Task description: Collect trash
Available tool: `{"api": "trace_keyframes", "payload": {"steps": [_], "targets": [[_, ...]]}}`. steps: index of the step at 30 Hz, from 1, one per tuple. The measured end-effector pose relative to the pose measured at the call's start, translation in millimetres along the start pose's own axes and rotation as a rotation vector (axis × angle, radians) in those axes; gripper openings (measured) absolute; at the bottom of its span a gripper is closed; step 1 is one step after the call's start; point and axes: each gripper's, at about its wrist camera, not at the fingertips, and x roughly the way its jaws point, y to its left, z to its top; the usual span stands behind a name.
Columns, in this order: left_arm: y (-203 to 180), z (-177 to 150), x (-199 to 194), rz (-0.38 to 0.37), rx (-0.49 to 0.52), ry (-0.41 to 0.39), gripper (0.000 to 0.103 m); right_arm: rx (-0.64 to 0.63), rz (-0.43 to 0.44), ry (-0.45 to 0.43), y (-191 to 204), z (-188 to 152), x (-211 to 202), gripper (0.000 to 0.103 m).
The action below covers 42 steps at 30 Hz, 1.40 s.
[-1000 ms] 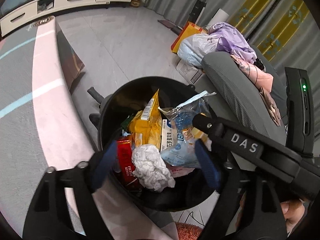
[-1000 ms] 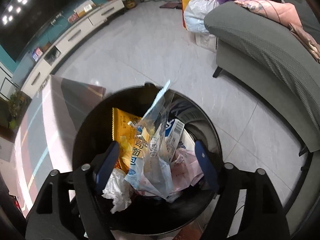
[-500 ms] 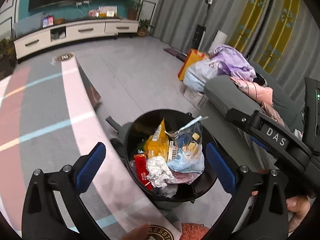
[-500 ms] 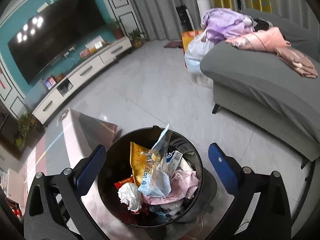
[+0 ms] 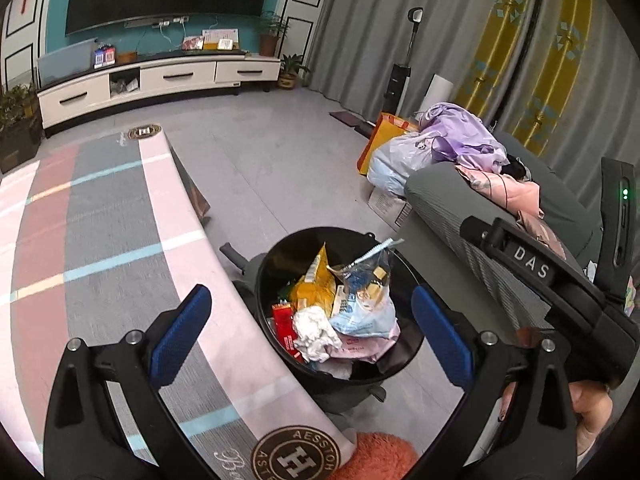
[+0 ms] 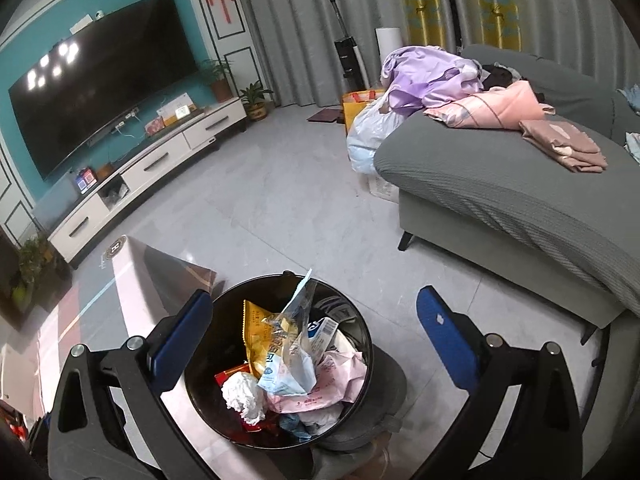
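Both grippers hang above the black trash bin (image 5: 340, 376), which stands on the grey floor (image 5: 256, 168) tight against the long edge of the striped worktop (image 5: 112, 240). The left gripper (image 5: 312, 336) has its 2 blue pads spread wide with nothing between them; its jaws have just been opening. The right gripper (image 6: 316, 340) is just as wide and just as empty, and its jaws have likewise just been opening. From the left camera the right gripper's black body, lettered "DAS", crosses the right side, with the person's hand (image 5: 588, 412) gripping it low down.

The bin is nearly full. A yellow snack bag (image 5: 312, 284) stands on end toward the far side, and a clear blue-printed wrapper (image 5: 360, 308) leans against it, its torn top poking above the rim. A crumpled white tissue (image 5: 316, 332) lies in front of them beside a red packet (image 5: 284, 324) set against the wall nearest the worktop. Pale pink wrapping (image 6: 332, 384) fills the side toward the grey sofa (image 6: 500, 200).

On the sofa lies a heap of purple and pink clothes (image 6: 440, 76). A white plastic bag (image 6: 368, 132) and an orange bag (image 6: 356, 100) sit on the floor at its far end. A TV (image 6: 100, 96) hangs over a white cabinet (image 6: 152, 168) along the far wall.
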Motion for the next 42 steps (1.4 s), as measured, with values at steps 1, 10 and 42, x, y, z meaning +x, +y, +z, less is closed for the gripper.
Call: {"api": "trace_keyframes", "payload": {"steps": [1,10,42], "targets": [[0.5,-0.9,0.5,0.004,-0.006,0.007,0.1,-0.002,0.003,0.001,0.2,-0.5,-0.1,0.1],[-0.7,-3.9,0.5,0.02,-0.008,0.013,0.1,-0.017,0.0,0.014,-0.1,-0.3,3.1,0.1],[5.2,-8.9,0.9,-0.013,-0.048,0.035,0.1,-0.038,-0.033,0.026,1.9,-1.9,8.2,0.1]]}}
